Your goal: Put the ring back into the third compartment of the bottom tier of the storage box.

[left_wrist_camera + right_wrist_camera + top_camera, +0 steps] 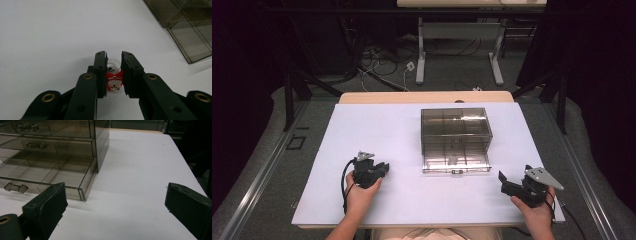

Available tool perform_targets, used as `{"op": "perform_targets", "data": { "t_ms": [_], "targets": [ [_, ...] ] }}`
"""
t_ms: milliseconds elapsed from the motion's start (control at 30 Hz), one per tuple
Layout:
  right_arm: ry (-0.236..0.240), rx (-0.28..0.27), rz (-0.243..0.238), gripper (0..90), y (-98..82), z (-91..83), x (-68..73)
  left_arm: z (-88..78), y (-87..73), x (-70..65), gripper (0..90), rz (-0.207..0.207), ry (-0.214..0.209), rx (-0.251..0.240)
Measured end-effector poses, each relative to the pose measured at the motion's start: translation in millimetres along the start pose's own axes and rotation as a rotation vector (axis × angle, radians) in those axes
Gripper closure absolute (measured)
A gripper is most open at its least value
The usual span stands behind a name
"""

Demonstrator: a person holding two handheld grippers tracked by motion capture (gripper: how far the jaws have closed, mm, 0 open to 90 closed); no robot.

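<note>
The left gripper (113,72) pinches a small red toy (114,82) between its fingers, probably for the open bottom drawer (50,178), while the right gripper (115,207) waits wide open, empty.

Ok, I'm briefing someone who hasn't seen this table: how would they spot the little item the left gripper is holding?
Start at the smoky clear drawer box on the white table; the left gripper sits to its left. Between its jaws is a small red Santa-printed trinket with a clear dome, the scene's lone bright colour.
</note>
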State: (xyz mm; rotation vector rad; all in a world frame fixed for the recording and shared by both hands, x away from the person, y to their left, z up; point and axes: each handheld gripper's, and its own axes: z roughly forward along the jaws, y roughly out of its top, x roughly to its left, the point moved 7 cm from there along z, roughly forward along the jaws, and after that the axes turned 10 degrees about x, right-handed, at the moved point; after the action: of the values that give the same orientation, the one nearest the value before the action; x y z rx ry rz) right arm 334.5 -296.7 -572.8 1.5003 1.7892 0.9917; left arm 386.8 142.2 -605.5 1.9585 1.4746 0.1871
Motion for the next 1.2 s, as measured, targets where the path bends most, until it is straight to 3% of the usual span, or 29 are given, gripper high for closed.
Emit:
{"op": "perform_targets", "data": {
  "t_ms": [633, 1200],
  "targets": [
    [0.001, -0.001, -0.005, 3.8, 0.2, -0.3, -0.9, -6.7, 3.5, 1.0, 74.5, -0.012, -0.005, -0.037],
    [-0.002, -0.011, -0.003, 3.9, 0.9, 0.1, -1.7, -15.3, 6.9, -1.5, 74.5, 0.019, 0.015, -0.081]
  ]
}}
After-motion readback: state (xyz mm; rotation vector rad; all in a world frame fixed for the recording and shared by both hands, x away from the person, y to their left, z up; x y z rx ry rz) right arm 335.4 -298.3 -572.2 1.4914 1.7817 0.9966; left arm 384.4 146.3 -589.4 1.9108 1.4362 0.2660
